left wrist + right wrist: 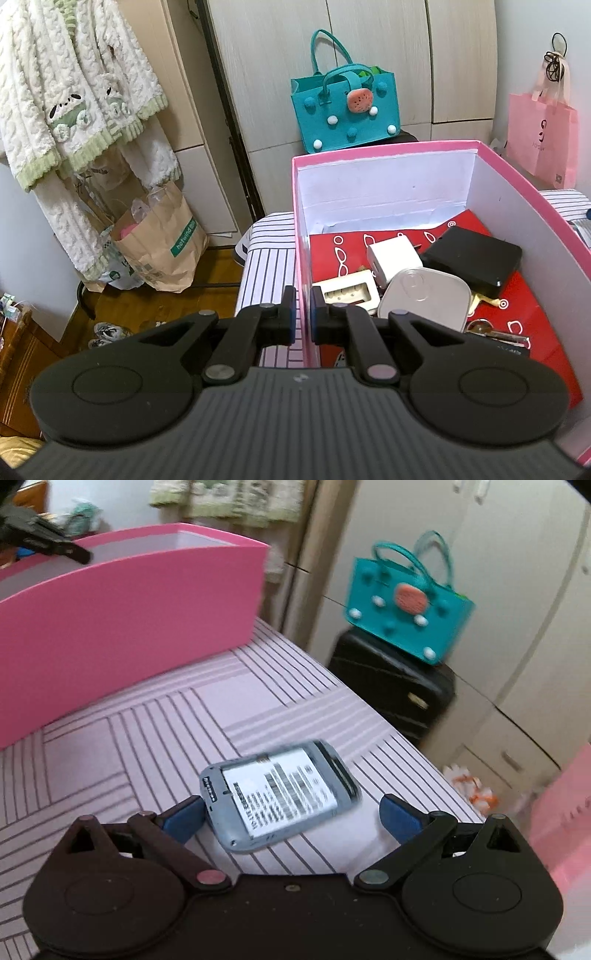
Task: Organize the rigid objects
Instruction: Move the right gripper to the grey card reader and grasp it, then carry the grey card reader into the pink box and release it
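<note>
Right wrist view showed the right gripper [291, 810] spread wide around a stiff, slick-looking phone [280, 797] on the striped bedcover [147, 716], best pinched across its long edges, pink box [122, 605] at ten o'clock.

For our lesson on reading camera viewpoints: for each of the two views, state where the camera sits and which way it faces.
Left wrist: behind the left gripper, which clamps the pink box wall, facing the wardrobe.
Right wrist: behind the open right gripper, facing down over a grey phone on the striped bedsheet.
Shared: pink box, teal bag, bedsheet.
</note>
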`<state>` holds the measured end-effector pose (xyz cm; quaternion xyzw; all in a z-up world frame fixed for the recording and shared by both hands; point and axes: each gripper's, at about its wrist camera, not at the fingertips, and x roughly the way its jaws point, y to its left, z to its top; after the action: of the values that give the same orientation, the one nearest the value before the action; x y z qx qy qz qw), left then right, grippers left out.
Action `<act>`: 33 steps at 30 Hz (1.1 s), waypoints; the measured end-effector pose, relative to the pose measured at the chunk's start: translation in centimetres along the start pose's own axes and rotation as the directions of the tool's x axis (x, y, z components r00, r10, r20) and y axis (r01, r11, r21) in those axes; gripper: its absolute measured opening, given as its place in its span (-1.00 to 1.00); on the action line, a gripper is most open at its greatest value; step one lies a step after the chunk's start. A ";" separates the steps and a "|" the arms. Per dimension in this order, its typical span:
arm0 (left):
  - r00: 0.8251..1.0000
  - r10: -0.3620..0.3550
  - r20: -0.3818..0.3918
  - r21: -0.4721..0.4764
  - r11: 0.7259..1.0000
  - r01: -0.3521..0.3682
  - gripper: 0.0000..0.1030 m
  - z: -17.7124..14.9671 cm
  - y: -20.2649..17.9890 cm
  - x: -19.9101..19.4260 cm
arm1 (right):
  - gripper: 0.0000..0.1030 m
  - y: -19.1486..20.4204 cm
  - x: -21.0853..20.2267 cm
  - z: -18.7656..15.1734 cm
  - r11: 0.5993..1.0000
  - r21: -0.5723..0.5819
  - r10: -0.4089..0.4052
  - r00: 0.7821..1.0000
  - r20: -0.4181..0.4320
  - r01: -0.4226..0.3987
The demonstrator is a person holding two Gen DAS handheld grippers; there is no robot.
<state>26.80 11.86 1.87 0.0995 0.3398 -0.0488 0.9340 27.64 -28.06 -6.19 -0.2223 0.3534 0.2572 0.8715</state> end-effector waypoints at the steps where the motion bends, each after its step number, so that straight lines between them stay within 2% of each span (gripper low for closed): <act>1: 1.000 0.000 0.001 0.000 1.000 0.000 -0.85 0.0 0.0 0.0 | 0.97 -0.4 0.2 0.1 1.000 0.026 -0.001 1.000 -0.014 0.001; 3: 1.000 0.002 0.003 0.001 1.000 -0.002 -0.85 0.0 0.0 0.0 | 0.97 -1.0 0.2 0.0 0.992 0.128 0.018 0.998 -0.053 -0.011; 4: 1.000 0.002 0.005 0.000 1.000 -0.002 -0.85 0.0 0.0 -0.1 | 0.97 -1.4 0.1 -0.3 0.979 0.201 0.052 0.997 -0.062 -0.039; 6: 1.000 0.005 0.005 -0.019 1.000 -0.005 -0.85 0.0 0.1 0.0 | 1.00 -2.0 0.4 -0.5 0.926 0.368 0.119 0.991 -0.056 -0.090; 7: 1.000 -0.003 0.005 -0.037 0.999 0.003 -0.85 0.0 0.3 0.0 | 1.00 -2.1 0.4 -0.6 0.900 0.426 0.113 0.993 -0.029 -0.090; 9: 1.000 -0.012 0.008 -0.062 0.998 0.012 -0.85 0.0 0.6 0.0 | 0.96 -1.8 0.6 -0.4 0.874 0.481 0.081 0.997 -0.013 -0.065; 12: 0.999 -0.033 0.010 -0.093 0.995 0.034 -0.86 -0.1 1.1 -0.1 | 0.77 -0.8 1.5 0.5 0.890 0.456 0.011 1.000 -0.005 -0.007; 14: 1.000 -0.028 0.009 -0.084 0.996 0.029 -0.86 -0.1 0.9 -0.1 | 0.45 0.2 2.4 1.3 0.912 0.407 -0.052 0.999 -0.011 0.052; 16: 1.000 -0.013 0.002 -0.067 0.998 0.013 -0.85 0.0 0.6 0.0 | 0.31 0.6 2.3 1.9 0.929 0.368 -0.050 0.999 0.005 0.045; 19: 1.000 0.006 -0.020 -0.034 0.999 -0.007 -0.83 0.1 0.1 0.1 | 0.27 0.9 2.2 2.4 0.940 0.340 -0.029 1.000 -0.003 0.029; 22: 0.997 0.004 -0.072 -0.021 1.000 -0.006 -0.83 0.3 0.0 0.5 | 0.53 0.6 2.1 2.3 0.922 0.383 -0.048 0.999 -0.027 0.054; 23: 0.996 0.000 -0.086 -0.018 1.000 -0.002 -0.83 0.3 0.0 0.6 | 0.56 0.5 2.3 2.2 0.918 0.393 -0.046 0.999 -0.025 0.052; 25: 0.994 -0.008 -0.106 -0.012 1.000 0.007 -0.83 0.4 0.0 0.6 | 0.46 0.4 2.5 2.2 0.916 0.398 -0.052 0.999 -0.015 0.053; 26: 0.993 -0.010 -0.114 -0.012 1.000 0.009 -0.83 0.4 0.1 0.5 | 0.26 0.4 2.5 2.2 0.915 0.399 -0.056 0.998 -0.010 0.055; 28: 0.993 -0.015 -0.121 -0.012 1.000 0.014 -0.82 0.5 0.2 0.1 | 0.25 0.5 2.4 2.6 0.913 0.405 -0.052 0.999 -0.014 0.053; 30: 0.993 -0.026 -0.119 -0.021 1.000 0.023 -0.82 0.6 0.4 -0.5 | 0.25 0.5 1.9 2.4 0.893 0.451 -0.008 1.000 0.018 -0.001; 33: 0.994 -0.025 -0.103 -0.027 0.999 0.022 -0.82 0.6 0.5 -1.4 | 0.25 1.3 1.0 2.5 0.887 0.460 -0.046 0.998 0.036 0.024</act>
<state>26.18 12.27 3.25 0.0859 0.3892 -0.0501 0.9158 28.73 -25.36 -5.54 -0.0102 0.3798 0.1555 0.9118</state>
